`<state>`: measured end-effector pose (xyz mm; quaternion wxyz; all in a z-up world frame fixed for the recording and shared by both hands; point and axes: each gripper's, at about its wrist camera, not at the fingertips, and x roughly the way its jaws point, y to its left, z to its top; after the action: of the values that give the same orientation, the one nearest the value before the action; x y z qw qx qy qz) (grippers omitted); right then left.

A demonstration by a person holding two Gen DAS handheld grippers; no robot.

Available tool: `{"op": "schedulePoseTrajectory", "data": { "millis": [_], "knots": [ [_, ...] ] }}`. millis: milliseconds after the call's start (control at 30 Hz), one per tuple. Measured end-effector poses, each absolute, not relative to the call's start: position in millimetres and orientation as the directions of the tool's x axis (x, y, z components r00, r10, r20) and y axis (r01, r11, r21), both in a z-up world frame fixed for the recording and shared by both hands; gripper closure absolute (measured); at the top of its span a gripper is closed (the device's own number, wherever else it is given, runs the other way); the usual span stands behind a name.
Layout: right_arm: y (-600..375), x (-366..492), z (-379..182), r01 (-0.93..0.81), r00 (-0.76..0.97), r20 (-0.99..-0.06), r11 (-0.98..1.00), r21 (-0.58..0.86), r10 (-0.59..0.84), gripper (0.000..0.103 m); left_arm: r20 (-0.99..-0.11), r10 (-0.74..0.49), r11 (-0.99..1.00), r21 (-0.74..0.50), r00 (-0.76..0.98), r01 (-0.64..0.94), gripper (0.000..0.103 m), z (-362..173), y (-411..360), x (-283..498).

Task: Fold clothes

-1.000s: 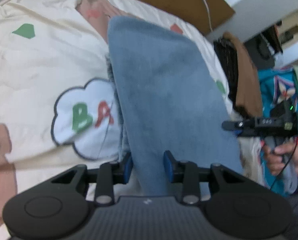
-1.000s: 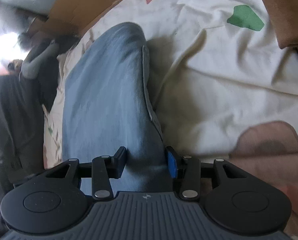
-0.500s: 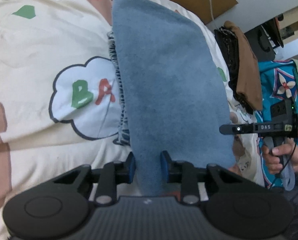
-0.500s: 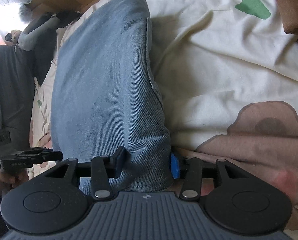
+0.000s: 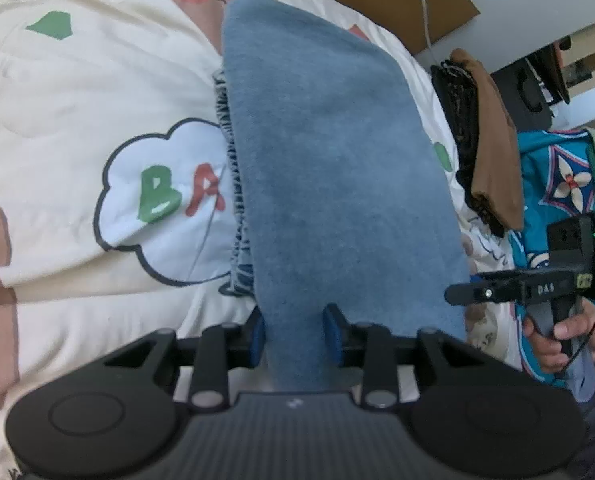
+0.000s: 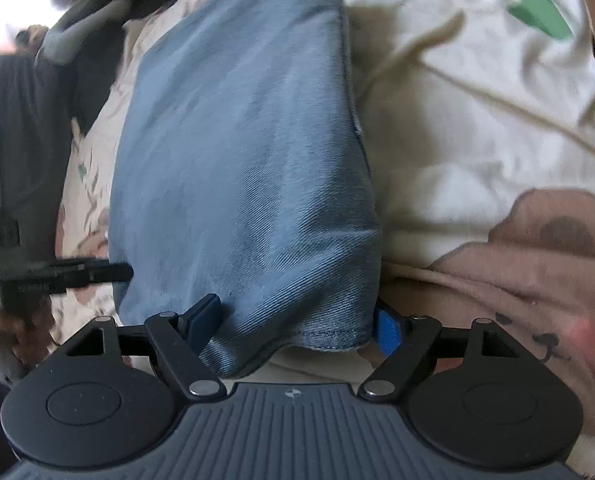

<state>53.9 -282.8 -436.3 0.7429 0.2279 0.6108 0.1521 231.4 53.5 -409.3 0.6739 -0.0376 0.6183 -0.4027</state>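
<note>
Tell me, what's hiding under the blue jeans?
Under the blue jeans lies the cream cartoon blanket. Its cloud picture shows "BA", then slips beneath the jeans. Any more letters are covered, so I cannot tell.

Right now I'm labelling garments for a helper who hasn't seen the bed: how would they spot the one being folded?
Start from the cream cartoon bedspread with the "BA" cloud print. Lying across it, just right of that cloud, is the blue denim garment. Unlike the brown and black clothes piled by the bed's edge, it is blue, with a gathered elastic waistband.

Opposed close wrist views, shared jeans (image 5: 337, 184)
</note>
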Motion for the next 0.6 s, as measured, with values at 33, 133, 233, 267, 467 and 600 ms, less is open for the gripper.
{"op": "schedulePoseTrajectory", "data": {
  "millis": [33, 133, 233, 267, 467, 600],
  "knots": [
    [-278.9, 52.7, -433.5, 0.012, 0.201, -0.851, 0.867, 0.498, 0.486, 0.022, -0.804, -0.589, 0.673, -0.548, -0.089, 0.496, 0.069, -409.4, 53.2, 231.7],
    [-268.3, 48.5, -428.6, -0.081, 0.185, -0.883, 0.902, 0.425, 0.432, 0.021, -0.806, -0.586, 0.678, -0.545, -0.085, 0.494, 0.069, -410.5, 51.7, 231.9],
    [-258.4, 44.1, -425.4, -0.159, 0.174, -0.909, 0.922, 0.354, 0.379, 0.021, -0.809, -0.581, 0.683, -0.542, -0.084, 0.49, 0.069, -410.4, 50.2, 232.4],
    [-260.1, 44.0, -424.2, -0.149, 0.177, -0.907, 0.921, 0.359, 0.382, 0.021, -0.811, -0.58, 0.685, -0.54, -0.084, 0.489, 0.068, -410.0, 49.6, 232.7],
    [-291.2, 47.8, -411.0, -0.022, 0.263, -0.866, 0.9, 0.434, 0.424, 0.02, -0.832, -0.555, 0.702, -0.475, -0.01, 0.53, 0.047, -394.5, 49.9, 239.6],
    [-313.7, 56.7, -411.3, 0.064, 0.322, -0.831, 0.865, 0.498, 0.454, 0.019, -0.832, -0.554, 0.719, -0.463, 0.026, 0.519, 0.042, -395.1, 49.1, 254.3]
  ]
}}
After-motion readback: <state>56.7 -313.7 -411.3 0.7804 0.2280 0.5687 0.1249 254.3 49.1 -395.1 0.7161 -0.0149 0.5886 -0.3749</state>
